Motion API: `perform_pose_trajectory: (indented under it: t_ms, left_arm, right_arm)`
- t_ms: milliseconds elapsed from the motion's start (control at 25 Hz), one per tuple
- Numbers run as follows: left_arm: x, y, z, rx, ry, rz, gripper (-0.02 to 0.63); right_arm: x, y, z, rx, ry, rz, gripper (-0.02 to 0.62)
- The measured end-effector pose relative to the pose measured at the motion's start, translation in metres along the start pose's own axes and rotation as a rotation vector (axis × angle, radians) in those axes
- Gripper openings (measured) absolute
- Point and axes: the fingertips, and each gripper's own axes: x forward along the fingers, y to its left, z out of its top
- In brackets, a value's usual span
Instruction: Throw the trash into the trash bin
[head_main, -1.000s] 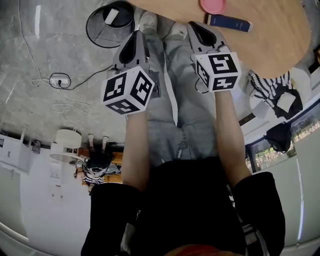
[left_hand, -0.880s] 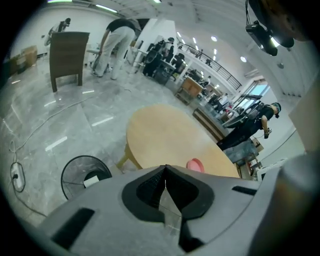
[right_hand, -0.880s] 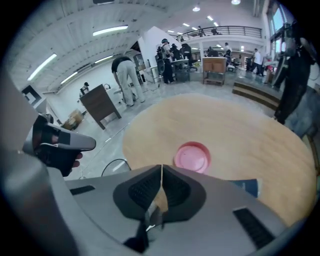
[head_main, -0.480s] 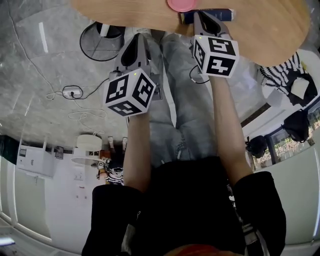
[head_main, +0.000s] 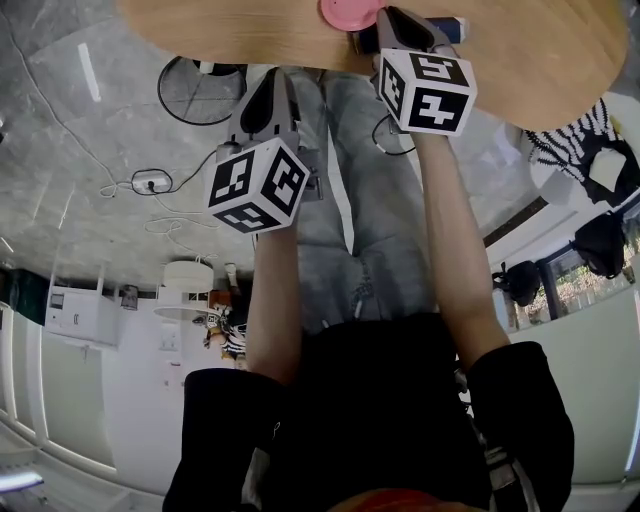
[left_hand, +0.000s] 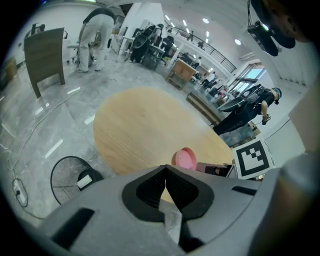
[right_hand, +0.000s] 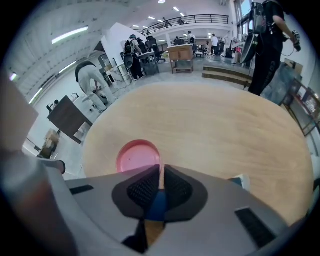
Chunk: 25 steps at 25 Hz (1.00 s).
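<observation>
A black wire trash bin (head_main: 195, 90) stands on the floor left of the round wooden table (head_main: 540, 60), with a white piece (left_hand: 84, 181) lying in it. On the table's near edge sit a pink disc (head_main: 350, 12) and a dark blue box (head_main: 455, 22). My right gripper (head_main: 395, 15) hangs over that edge, shut and empty, with the disc (right_hand: 138, 156) just beyond its tips (right_hand: 161, 167) and the box under its jaws. My left gripper (head_main: 272, 85) is shut short of the table edge, between the bin (left_hand: 72, 177) and the disc (left_hand: 185, 159); nothing shows between its pads (left_hand: 165, 167).
A power strip (head_main: 150, 182) with loose cables lies on the grey floor left of my legs. A striped bag (head_main: 560, 150) and black bags stand at the right. Several people and desks are far behind the table (right_hand: 215, 130).
Both grippers have moved forward toward the table. The right one now reaches over its edge beside the pink disc. Both stayed shut.
</observation>
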Motion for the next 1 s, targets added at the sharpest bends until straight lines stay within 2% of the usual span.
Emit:
perform_pose_trajectory:
  t_ms: [400,600,760,1000]
  left_arm:
    - [0.000,0.005,-0.002,-0.012,0.011,0.010,0.009]
    - [0.000,0.009,-0.001,-0.022,0.004,0.010,0.008]
    - [-0.002,0.016,-0.003,-0.040,-0.001,0.014,0.008]
    - [-0.011,0.028,-0.003,-0.068,-0.022,0.013,0.009]
  right_arm:
    - [0.004,0.010,0.008,0.021,-0.001,0.058,0.017]
    - [0.012,0.011,0.001,-0.001,0.038,0.044,0.015]
    - [0.013,0.012,0.002,0.001,0.027,0.033,0.015]
    - [0.002,0.033,0.004,0.018,-0.005,0.099,0.014]
